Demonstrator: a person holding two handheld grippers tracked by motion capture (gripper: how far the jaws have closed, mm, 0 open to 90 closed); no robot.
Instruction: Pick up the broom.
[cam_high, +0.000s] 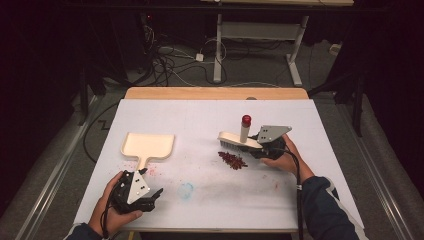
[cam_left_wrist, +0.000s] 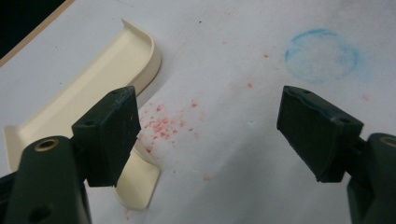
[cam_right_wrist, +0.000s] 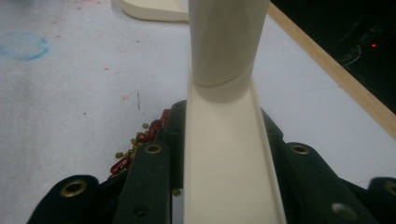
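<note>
Brush (cam_high: 239, 141) over the red bits (cam_high: 232, 160)
Right gripper (cam_high: 263, 148) clamps its base; left gripper (cam_high: 150, 196) gapes empty (beside the dustpan (cam_high: 148, 145)).

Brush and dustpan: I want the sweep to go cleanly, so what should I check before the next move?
1. Right gripper shut on the brush: ok.
2. Bristles next to the red-and-green pile: ok.
3. Dustpan lying flat on the table, mouth toward the far edge: ok.
4. Left gripper holding the dustpan handle: not ok, jaws open and empty.
5. Bristles touching the table: cannot tell.
</note>
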